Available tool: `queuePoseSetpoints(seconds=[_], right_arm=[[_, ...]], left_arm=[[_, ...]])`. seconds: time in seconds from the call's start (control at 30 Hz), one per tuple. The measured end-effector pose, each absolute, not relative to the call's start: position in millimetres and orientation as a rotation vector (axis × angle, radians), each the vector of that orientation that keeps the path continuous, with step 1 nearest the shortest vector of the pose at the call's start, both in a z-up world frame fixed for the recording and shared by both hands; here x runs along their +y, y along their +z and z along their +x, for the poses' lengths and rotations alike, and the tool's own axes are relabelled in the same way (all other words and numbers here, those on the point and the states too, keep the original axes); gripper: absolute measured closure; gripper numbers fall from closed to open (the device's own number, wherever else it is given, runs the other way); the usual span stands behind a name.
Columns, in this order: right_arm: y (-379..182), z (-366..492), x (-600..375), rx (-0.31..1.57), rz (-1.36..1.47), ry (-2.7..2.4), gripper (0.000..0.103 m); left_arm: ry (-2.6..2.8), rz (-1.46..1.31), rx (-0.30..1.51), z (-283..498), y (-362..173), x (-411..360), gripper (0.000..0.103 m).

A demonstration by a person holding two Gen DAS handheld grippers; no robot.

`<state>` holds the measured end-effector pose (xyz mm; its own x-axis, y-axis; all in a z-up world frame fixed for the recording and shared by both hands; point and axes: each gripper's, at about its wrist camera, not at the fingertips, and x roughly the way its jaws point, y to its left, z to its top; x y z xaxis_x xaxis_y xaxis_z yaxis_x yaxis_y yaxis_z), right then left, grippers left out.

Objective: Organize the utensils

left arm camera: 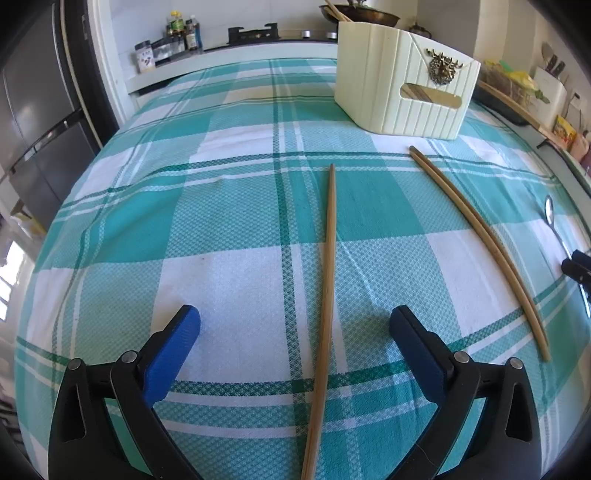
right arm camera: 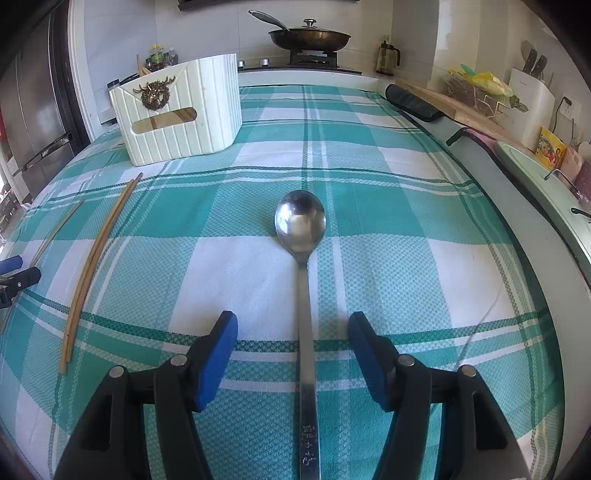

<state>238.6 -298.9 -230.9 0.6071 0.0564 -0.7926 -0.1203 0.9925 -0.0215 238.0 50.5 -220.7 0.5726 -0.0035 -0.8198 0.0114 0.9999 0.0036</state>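
A single wooden chopstick (left arm camera: pixel 327 280) lies on the checked cloth between the open jaws of my left gripper (left arm camera: pixel 295 321). A pair of chopsticks (left arm camera: pixel 484 243) lies to its right, also in the right wrist view (right arm camera: pixel 98 258). A steel spoon (right arm camera: pixel 304 295) lies bowl-away between the open jaws of my right gripper (right arm camera: pixel 290 325); its handle runs under the gripper. The spoon shows at the left view's right edge (left arm camera: pixel 552 218). A cream ribbed caddy (left arm camera: pixel 402 77) with a brass stag badge stands at the back, also in the right wrist view (right arm camera: pixel 177 107); something wooden shows through its handle slot.
The teal and white checked cloth (right arm camera: pixel 388 221) covers the table. A stove with a lidded pan (right arm camera: pixel 310 37) and bottles (left arm camera: pixel 183 31) stand behind. A fridge (left arm camera: pixel 37 110) is at left. A counter with a knife block (right arm camera: pixel 532 96) runs along the right.
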Motion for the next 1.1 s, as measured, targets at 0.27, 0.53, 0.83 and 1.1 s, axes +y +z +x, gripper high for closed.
queuePoseSetpoints(seconds=[0.27,0.53,0.83,1.1], right_arm=[[-231,239,-299,0.913,-0.075,0.102,0.039],[-231,239,-299,0.913,-0.075,0.102,0.039],[-231,238,-299,0.913,-0.072,0.104,0.039],[-225,245,-303,0.96,-0.083,0.133,0.039]], left_arm=[[-0.009,0.009,0.962,238,-221,50,0.001],[-0.022,0.003,0.972,239,-222,49,0.001],[-0.105,0.039,1.031,236,-209,44,0.002],[-0.176,0.076,1.054,265,-192,57,0.002]])
